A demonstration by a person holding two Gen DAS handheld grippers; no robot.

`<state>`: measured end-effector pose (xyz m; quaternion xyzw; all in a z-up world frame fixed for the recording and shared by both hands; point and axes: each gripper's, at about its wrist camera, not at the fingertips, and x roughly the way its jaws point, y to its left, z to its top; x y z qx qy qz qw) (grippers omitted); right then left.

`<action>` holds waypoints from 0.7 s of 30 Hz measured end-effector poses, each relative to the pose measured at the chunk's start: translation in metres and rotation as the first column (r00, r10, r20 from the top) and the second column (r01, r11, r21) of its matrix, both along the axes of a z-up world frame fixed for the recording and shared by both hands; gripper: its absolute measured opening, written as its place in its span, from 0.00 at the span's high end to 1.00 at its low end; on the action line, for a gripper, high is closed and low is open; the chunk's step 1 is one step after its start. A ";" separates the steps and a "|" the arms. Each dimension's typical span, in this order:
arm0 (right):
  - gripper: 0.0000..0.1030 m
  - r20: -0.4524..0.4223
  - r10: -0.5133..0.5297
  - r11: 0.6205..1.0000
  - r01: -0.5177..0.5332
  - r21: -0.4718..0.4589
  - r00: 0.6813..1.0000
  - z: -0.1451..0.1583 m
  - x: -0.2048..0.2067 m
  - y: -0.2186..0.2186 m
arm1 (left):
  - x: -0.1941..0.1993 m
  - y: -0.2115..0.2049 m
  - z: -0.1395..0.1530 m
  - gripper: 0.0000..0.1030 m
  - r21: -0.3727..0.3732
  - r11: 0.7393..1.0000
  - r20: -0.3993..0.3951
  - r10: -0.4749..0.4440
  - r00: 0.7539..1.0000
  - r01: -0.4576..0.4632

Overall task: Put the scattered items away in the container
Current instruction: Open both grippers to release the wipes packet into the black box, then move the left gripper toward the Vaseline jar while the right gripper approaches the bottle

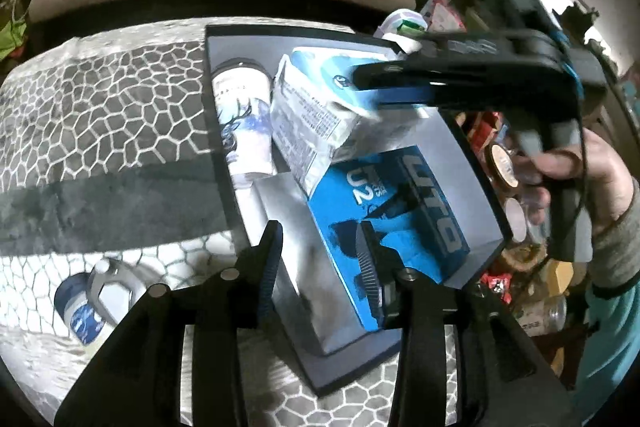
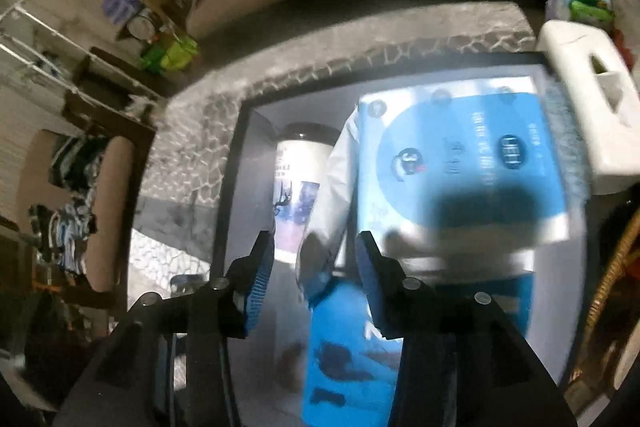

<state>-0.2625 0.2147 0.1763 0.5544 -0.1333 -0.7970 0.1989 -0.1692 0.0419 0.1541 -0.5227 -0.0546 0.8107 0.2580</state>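
Three items (image 1: 320,115) inside black-rimmed container (image 1: 218,115)

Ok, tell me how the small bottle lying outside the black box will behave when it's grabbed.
The small bottle lies on its side on the patterned cloth, so a nudge probably rolls it. Its rounded body looks smooth, so likely slippery. It seems light for its size.

I count one tray (image 1: 216,99) at frame centre, with three things in it: one cup (image 1: 244,123), one white carton (image 1: 316,115) and one blue box (image 1: 400,211). At lower left I see one bottle (image 1: 86,311) outside it.
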 end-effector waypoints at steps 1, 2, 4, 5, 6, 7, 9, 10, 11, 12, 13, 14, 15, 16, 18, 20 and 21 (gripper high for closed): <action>0.54 -0.012 -0.002 1.000 0.002 0.024 1.000 0.002 0.008 0.007 | 0.004 -0.004 0.001 0.65 0.004 1.000 0.004 0.008 1.000 -0.008; 0.54 -0.017 0.001 0.999 0.000 0.038 1.000 0.002 0.016 0.013 | 0.008 -0.008 0.002 0.65 0.008 1.000 0.007 0.014 1.000 -0.014; 0.54 -0.011 0.012 0.999 -0.012 0.044 1.000 -0.002 0.031 0.022 | 0.016 -0.018 0.002 0.65 0.012 1.000 0.007 0.027 1.000 -0.027; 0.54 -0.017 0.017 0.999 -0.016 0.050 1.000 -0.003 0.040 0.025 | 0.022 -0.023 0.003 0.64 0.011 0.999 0.005 0.035 0.999 -0.035; 0.54 -0.031 0.022 0.998 -0.020 0.058 0.999 -0.003 0.050 0.027 | 0.029 -0.029 0.004 0.63 0.007 0.999 0.000 0.046 0.999 -0.046; 0.54 -0.046 0.039 0.997 -0.036 0.062 0.998 -0.003 0.065 0.028 | 0.036 -0.037 0.005 0.54 0.001 0.998 -0.010 0.059 0.998 -0.059; 0.49 -0.065 0.060 0.997 -0.056 0.057 0.996 -0.002 0.087 0.028 | 0.053 -0.057 0.003 0.35 -0.021 0.994 -0.042 0.104 0.994 -0.105; 0.45 -0.080 0.071 0.996 -0.067 0.051 0.994 -0.002 0.101 0.026 | 0.061 -0.070 0.000 0.26 -0.027 0.990 -0.056 0.138 0.989 -0.139; 0.35 -0.090 0.081 0.996 -0.078 0.040 0.993 -0.002 0.112 0.022 | 0.069 -0.085 -0.005 0.22 -0.021 0.984 -0.057 0.174 0.983 -0.175; 0.28 -0.100 0.093 0.996 -0.091 0.024 0.991 -0.003 0.123 0.018 | 0.076 -0.100 -0.011 0.21 -0.005 0.979 -0.039 0.206 0.978 -0.206; 0.26 -0.112 0.107 0.994 -0.106 0.010 0.988 -0.002 0.136 0.012 | 0.083 -0.113 -0.017 0.20 0.009 0.973 -0.014 0.230 0.973 -0.230; 0.22 -0.122 0.121 0.993 -0.122 -0.004 0.985 -0.002 0.148 0.005 | 0.091 -0.127 -0.024 0.19 0.015 0.966 0.009 0.256 0.967 -0.256; 0.21 -0.128 0.129 0.991 -0.132 -0.012 0.983 -0.002 0.155 -0.001 | 0.099 -0.139 -0.030 0.18 0.016 0.959 0.021 0.281 0.959 -0.282; 0.21 -0.140 0.138 0.989 -0.143 -0.028 0.980 -0.002 0.167 -0.008 | 0.107 -0.149 -0.036 0.15 0.014 0.953 0.027 0.302 0.953 -0.302; 0.17 -0.157 0.153 0.985 -0.163 -0.056 0.976 -0.001 0.184 -0.022 | 0.120 -0.168 -0.044 0.08 0.014 0.942 0.039 0.336 0.941 -0.337; 0.15 -0.171 0.174 0.978 -0.190 -0.083 0.970 -0.002 0.205 -0.041 | 0.133 -0.185 -0.051 0.05 0.027 0.928 0.051 0.369 0.928 -0.370; 0.13 -0.176 0.181 0.976 -0.198 -0.087 0.968 -0.003 0.209 -0.048 | 0.137 -0.190 -0.055 0.05 0.038 0.925 0.054 0.376 0.925 -0.378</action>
